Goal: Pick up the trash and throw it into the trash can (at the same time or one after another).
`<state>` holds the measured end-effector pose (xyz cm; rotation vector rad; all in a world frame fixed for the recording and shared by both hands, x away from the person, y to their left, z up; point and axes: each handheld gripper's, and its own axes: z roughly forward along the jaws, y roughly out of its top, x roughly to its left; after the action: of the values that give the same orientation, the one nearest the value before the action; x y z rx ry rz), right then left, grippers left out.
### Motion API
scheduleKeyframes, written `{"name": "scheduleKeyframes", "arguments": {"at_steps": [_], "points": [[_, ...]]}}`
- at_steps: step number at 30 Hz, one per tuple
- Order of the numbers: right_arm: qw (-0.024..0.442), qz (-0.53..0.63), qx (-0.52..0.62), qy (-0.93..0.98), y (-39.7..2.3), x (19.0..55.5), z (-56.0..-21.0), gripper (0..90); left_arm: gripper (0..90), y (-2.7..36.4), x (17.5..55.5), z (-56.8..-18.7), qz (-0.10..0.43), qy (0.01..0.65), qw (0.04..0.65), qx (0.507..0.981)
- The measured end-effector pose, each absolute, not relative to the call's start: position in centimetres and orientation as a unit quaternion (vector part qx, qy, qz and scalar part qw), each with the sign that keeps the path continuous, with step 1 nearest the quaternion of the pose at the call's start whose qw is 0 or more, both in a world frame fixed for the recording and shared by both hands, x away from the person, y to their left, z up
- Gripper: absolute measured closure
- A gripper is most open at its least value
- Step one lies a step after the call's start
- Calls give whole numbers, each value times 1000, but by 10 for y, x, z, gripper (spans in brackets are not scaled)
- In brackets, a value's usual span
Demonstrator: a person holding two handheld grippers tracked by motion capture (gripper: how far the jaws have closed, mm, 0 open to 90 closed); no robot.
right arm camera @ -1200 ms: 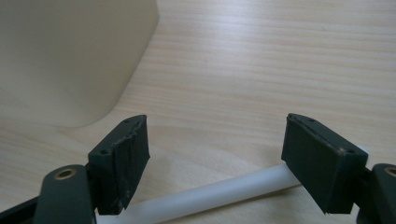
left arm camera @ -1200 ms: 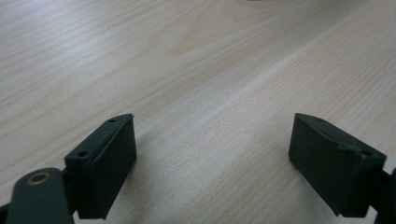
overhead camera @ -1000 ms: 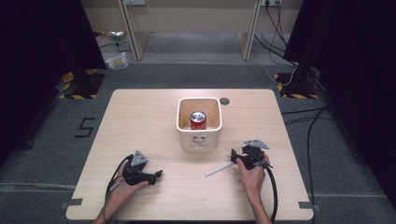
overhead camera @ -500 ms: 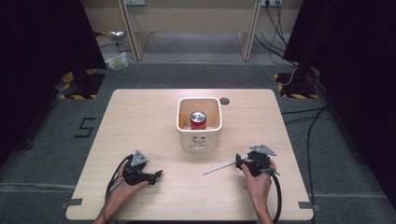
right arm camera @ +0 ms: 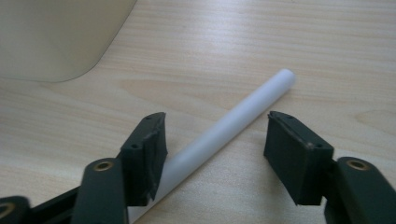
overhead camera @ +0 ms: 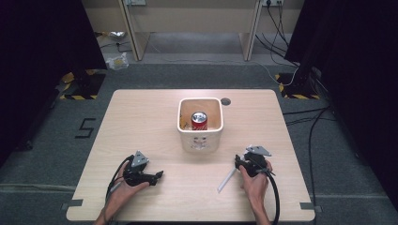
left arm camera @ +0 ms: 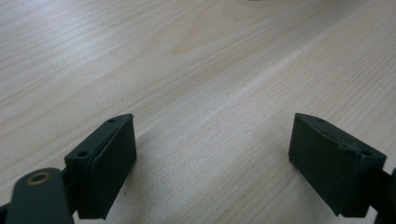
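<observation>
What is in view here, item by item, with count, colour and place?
Light wooden table: one, pale wood, centre of the high view.
Cream square plastic bin: one, cream, middle of the table.
Red drinks can: one, red with a silver top, upright inside the bin.
White plastic tube: one, white, lying flat on the table between the right tongs' jaws, pads not pressing it.
Small dark round hole: one, in the table behind the bin.
Left tongs: one, black, jaws wide apart over bare wood.
Right tongs: one, black, jaws just closing around the tube.
</observation>
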<state>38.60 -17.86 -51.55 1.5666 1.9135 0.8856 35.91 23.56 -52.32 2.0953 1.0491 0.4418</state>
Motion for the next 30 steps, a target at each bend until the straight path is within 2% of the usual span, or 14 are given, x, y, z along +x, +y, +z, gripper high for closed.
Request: {"name": "scheduleKeyframes", "arguments": {"at_steps": [9, 12, 30], "points": [[246, 340, 549, 723, -188, 387, -515, 703, 140, 236, 359, -523, 172, 409, 369, 817], [237, 346, 539, 730, -189, 388, -515, 760, 140, 236, 359, -523, 172, 409, 370, 817], [219, 357, 515, 748, -195, 390, -505, 807, 140, 236, 359, -523, 172, 409, 370, 816]]}}
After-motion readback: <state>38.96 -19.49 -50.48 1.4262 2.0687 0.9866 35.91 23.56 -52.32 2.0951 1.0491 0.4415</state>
